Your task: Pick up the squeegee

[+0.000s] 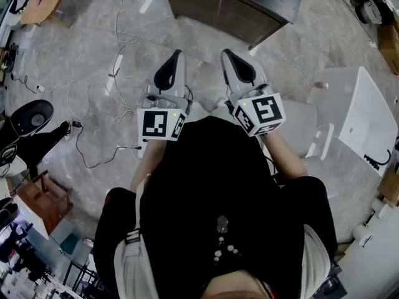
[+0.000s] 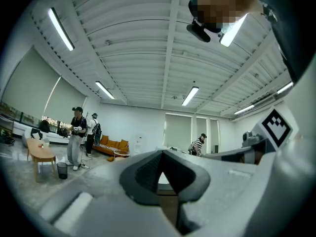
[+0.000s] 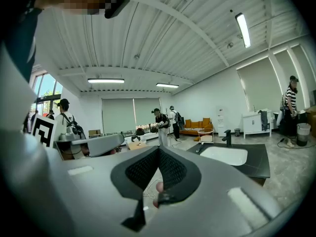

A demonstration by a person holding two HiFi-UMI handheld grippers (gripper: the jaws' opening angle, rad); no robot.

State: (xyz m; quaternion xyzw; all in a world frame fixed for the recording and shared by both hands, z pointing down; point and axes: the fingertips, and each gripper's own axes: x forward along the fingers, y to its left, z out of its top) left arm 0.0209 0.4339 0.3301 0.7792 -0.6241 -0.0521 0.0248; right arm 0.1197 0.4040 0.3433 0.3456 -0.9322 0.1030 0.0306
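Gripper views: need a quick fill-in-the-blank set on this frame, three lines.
On the left gripper the jaws are ___, with nothing between them.
The sofa in the left gripper view is ___.
The white basin shows in the ___ gripper view.
Missing words: shut; orange; right.

Left tongs [image 1: 177,55], right tongs [image 1: 228,55]: closed, empty.

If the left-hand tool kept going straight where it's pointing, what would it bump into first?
Probably the dark cabinet: the left gripper, jaws shut, points toward it, with nothing visible in between. Depth is hard to judge.
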